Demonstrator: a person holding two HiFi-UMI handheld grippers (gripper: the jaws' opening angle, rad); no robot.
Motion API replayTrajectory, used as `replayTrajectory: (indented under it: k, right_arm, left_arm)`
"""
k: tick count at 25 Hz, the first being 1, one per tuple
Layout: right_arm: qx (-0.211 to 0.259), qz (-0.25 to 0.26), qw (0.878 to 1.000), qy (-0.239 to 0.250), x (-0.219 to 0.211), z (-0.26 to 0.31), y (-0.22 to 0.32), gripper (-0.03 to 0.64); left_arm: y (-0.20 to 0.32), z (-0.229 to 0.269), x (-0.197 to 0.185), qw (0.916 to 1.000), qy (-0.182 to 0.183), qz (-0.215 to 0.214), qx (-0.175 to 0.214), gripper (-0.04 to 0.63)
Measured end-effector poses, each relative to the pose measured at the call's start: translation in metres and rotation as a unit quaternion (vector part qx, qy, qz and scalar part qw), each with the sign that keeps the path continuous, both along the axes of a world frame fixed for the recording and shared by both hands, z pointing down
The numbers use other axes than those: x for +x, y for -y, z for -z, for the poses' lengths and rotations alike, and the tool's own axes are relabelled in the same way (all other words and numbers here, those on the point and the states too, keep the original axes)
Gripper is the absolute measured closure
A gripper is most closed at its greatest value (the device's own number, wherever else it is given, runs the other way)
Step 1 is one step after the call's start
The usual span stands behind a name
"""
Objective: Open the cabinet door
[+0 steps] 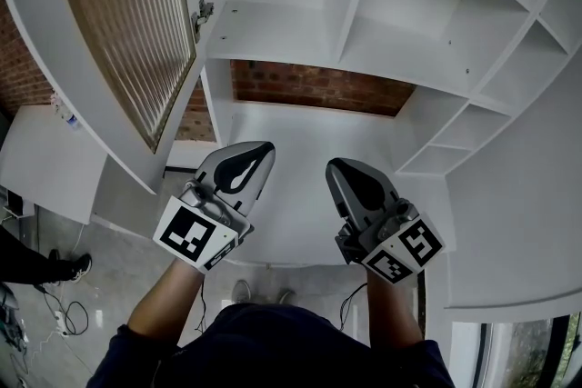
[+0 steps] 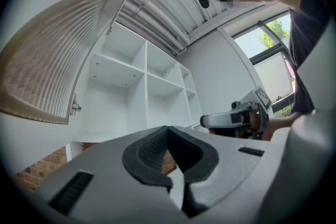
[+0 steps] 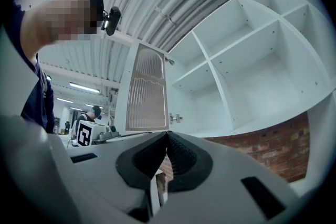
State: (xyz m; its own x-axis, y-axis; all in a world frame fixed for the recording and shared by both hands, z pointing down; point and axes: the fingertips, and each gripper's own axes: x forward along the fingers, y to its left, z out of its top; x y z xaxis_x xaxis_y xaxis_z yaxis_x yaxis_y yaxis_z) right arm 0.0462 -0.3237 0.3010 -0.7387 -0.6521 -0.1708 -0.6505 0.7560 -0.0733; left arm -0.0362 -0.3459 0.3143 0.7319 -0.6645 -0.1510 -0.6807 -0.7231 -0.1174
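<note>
The cabinet door (image 1: 127,23), a white frame round ribbed glass, stands swung wide open at the upper left, hung on a metal hinge (image 1: 202,11). The white cabinet (image 1: 409,4) behind it shows bare shelves. My left gripper (image 1: 257,148) and right gripper (image 1: 342,166) hover side by side below the cabinet, apart from the door. Both are shut with nothing between their jaws. In the left gripper view the door (image 2: 52,71) is up at the left above the shut left gripper (image 2: 168,128). The right gripper view has the door (image 3: 147,92) straight ahead over the shut right gripper (image 3: 168,134).
A brick wall (image 1: 318,86) runs under the cabinet, above a white counter (image 1: 300,195). More white shelving (image 1: 509,59) fills the right. A white table (image 1: 45,159) stands at the left, with cables (image 1: 64,313) and another person's shoe (image 1: 73,268) on the floor.
</note>
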Motion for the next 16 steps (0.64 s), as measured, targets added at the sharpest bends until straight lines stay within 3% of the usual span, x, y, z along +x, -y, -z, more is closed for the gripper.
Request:
replayTrajectory:
  k: [16]
  right_arm:
    - [0.004,-0.004,1.0,0.0,0.0021,0.0005,0.0056,0.591]
  left_arm:
    - [0.0084,0.0004,0.0046,1.0,0.003,-0.007,0.005,0.588]
